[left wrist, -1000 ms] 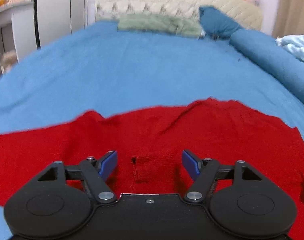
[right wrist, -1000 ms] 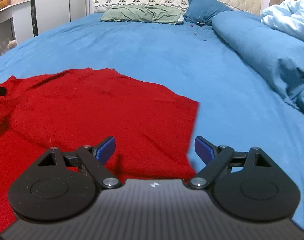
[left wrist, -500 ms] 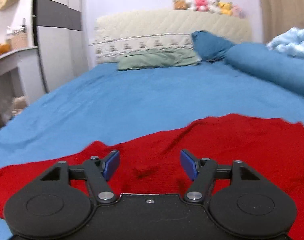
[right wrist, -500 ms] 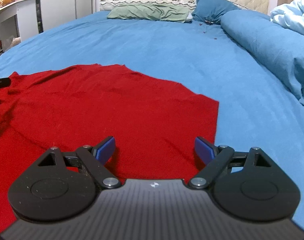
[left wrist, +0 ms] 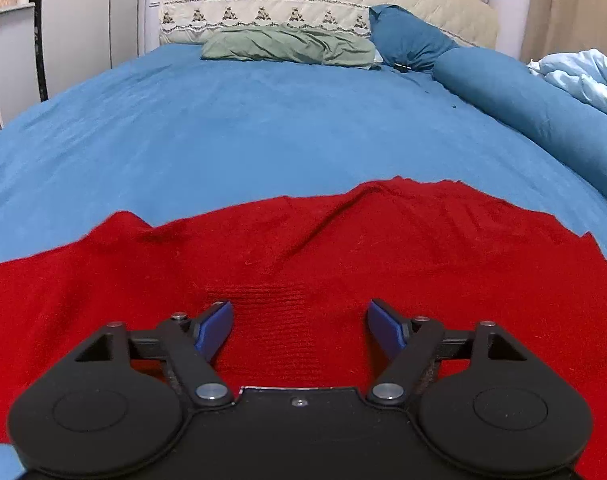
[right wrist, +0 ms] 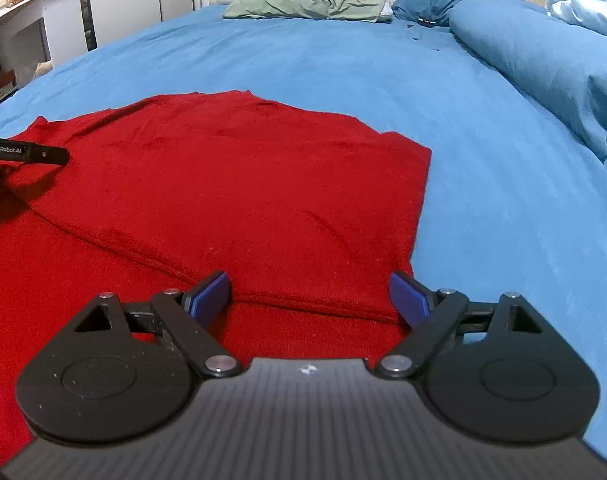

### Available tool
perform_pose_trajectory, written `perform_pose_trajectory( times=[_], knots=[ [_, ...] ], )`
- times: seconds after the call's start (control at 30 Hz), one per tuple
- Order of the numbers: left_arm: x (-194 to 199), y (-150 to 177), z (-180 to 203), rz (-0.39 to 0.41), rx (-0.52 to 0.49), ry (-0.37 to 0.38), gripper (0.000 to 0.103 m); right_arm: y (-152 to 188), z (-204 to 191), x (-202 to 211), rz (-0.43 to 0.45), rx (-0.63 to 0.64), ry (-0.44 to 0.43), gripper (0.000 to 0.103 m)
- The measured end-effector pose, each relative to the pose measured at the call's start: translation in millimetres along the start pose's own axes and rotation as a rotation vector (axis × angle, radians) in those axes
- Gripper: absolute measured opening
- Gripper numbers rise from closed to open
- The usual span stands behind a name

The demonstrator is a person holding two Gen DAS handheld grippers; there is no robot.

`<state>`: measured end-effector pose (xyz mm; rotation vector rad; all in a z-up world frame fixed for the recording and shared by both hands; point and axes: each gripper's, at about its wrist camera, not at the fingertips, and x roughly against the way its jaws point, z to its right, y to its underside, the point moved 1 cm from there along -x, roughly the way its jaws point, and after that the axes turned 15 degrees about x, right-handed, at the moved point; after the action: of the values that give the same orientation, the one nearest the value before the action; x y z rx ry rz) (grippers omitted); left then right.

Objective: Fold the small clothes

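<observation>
A red knit garment [left wrist: 343, 248] lies spread on the blue bed [left wrist: 263, 120], partly folded over itself, with a fold seam [right wrist: 151, 260] showing in the right wrist view. My left gripper [left wrist: 299, 326] is open and empty, low over a ribbed patch [left wrist: 279, 304] of the garment. My right gripper [right wrist: 307, 296] is open and empty, low over the garment [right wrist: 243, 184] near its right edge. The tip of the left gripper [right wrist: 27, 152] shows at the left of the right wrist view.
A green pillow [left wrist: 287, 44] and a dark blue pillow [left wrist: 407, 40] lie at the headboard. A rolled blue duvet [left wrist: 543, 116] and a pale blue blanket [left wrist: 587, 76] lie on the right. A white cabinet [left wrist: 79, 20] stands to the left.
Both grippers stayed open and moved over the garment. The left view tipped up, then back down toward the ribbed patch. The right gripper advanced along the garment's right edge.
</observation>
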<state>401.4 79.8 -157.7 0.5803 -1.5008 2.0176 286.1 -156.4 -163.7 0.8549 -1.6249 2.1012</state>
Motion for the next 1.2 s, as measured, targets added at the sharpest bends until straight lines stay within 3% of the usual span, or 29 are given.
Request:
perform_pose_trajectory(
  times=[0.13, 0.2, 0.3, 0.43, 0.53, 0.7, 0.77, 0.97, 1.1, 1.2],
  knots=[
    [24, 5, 2, 0.051, 0.020, 0.031, 0.094, -26, 6, 2, 0.087, 0.016, 0.047, 0.103],
    [29, 3, -3, 0.051, 0.040, 0.035, 0.094, -45, 8, -14, 0.059, 0.022, 0.085, 0.103],
    [33, 6, -10, 0.050, 0.040, 0.013, 0.093, -62, 18, -46, 0.040, -0.018, 0.058, 0.103],
    [40, 11, -19, 0.064, 0.044, -0.039, 0.094, -61, 35, -87, -0.045, -0.127, 0.010, 0.103],
    [49, 8, -28, 0.062, 0.086, -0.048, 0.094, -61, 35, -89, -0.033, -0.129, 0.011, 0.103],
    [92, -14, -32, 0.122, 0.157, -0.243, 0.094, -80, 23, -64, -0.076, -0.091, 0.061, 0.103],
    [117, -25, -41, 0.157, 0.194, -0.288, 0.101, -90, 10, -37, -0.059, -0.048, 0.061, 0.103],
    [158, -44, -116, 0.189, 0.381, -0.366, 0.103, -120, -30, 31, 0.017, -0.034, -0.089, 0.103],
    [174, -38, -183, 0.204, 0.538, -0.408, 0.103, -139, -65, 44, 0.046, -0.005, -0.166, 0.103],
    [179, -28, -231, 0.189, 0.621, -0.480, 0.100, -153, -99, 39, 0.057, 0.028, -0.203, 0.103]
  ],
)
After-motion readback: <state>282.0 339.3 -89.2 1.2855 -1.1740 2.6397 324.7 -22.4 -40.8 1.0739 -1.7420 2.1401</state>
